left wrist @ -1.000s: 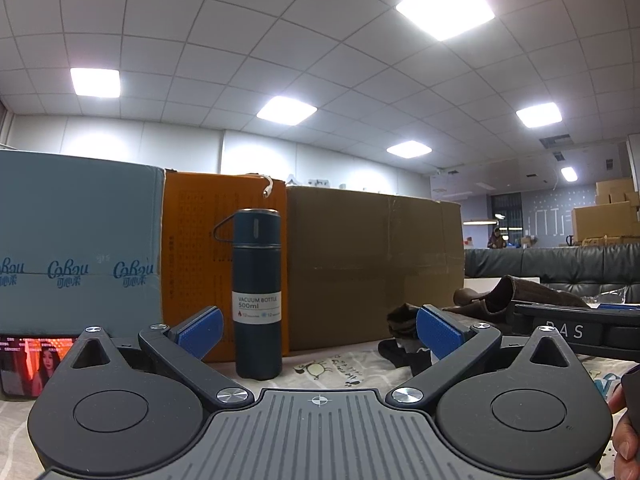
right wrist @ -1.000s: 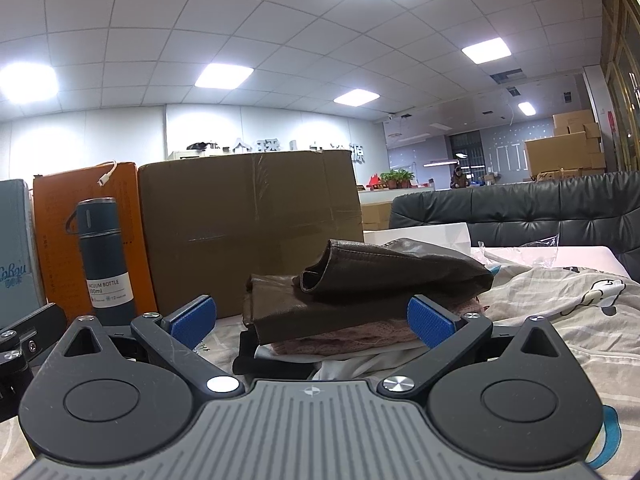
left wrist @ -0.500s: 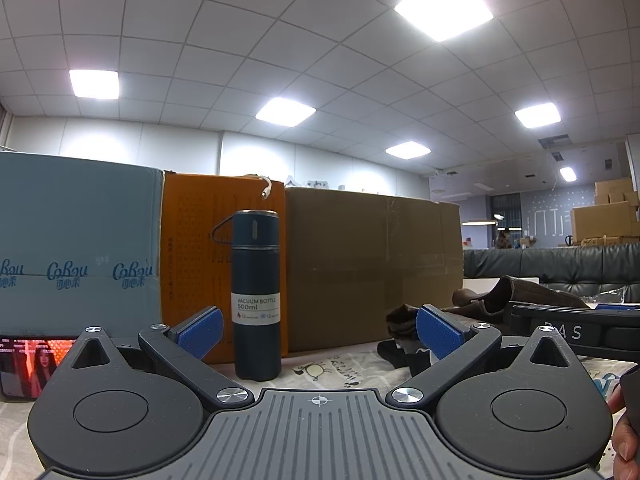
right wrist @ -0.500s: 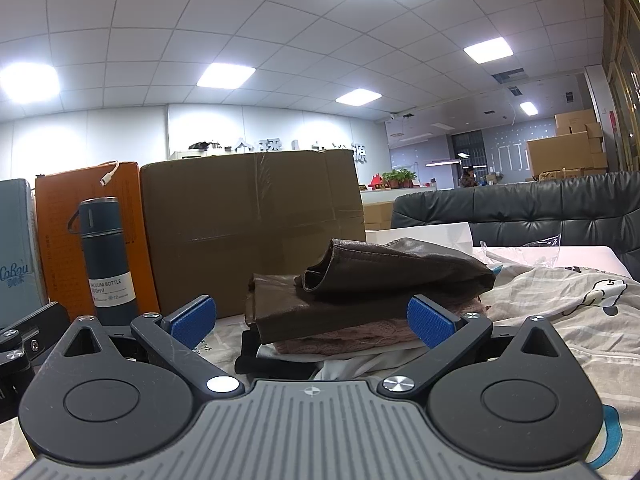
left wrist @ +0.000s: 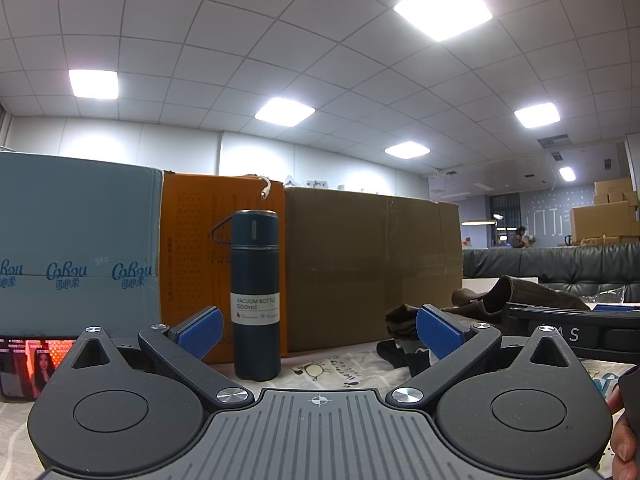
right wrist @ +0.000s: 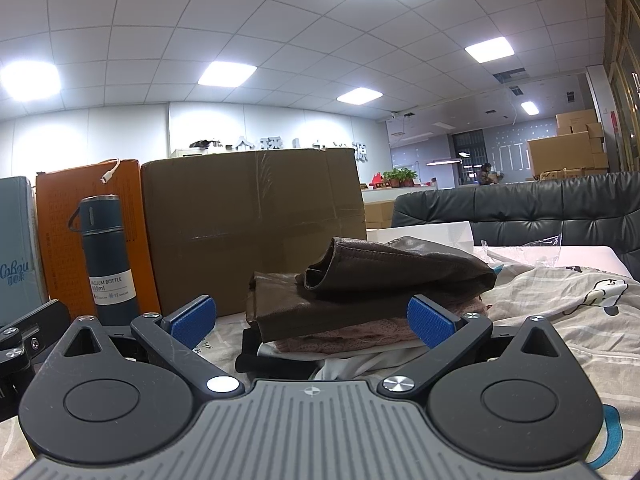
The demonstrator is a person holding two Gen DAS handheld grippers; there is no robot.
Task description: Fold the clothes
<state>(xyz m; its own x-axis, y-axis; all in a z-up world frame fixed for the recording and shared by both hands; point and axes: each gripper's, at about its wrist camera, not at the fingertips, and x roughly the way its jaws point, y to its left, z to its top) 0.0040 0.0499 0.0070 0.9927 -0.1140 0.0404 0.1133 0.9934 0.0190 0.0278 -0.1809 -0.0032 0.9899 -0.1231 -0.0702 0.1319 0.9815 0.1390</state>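
A stack of folded clothes lies on the table: a brown leather garment [right wrist: 372, 280] on top, a pink knit [right wrist: 352, 338] under it, white and black pieces at the bottom. It sits just beyond my right gripper [right wrist: 312, 324], which is open and empty. In the left wrist view the same stack [left wrist: 496, 308] is at the right, partly hidden behind the right gripper's body [left wrist: 576, 332]. My left gripper [left wrist: 318, 330] is open and empty, facing a dark blue vacuum bottle [left wrist: 256, 300].
Three boxes stand along the back: a grey-blue one [left wrist: 76, 240], an orange one [left wrist: 196, 248], a brown carton [left wrist: 372, 264]. A phone with a lit screen [left wrist: 36, 364] is at the left. A printed cloth [right wrist: 560, 312] covers the table; a black sofa [right wrist: 520, 216] stands behind.
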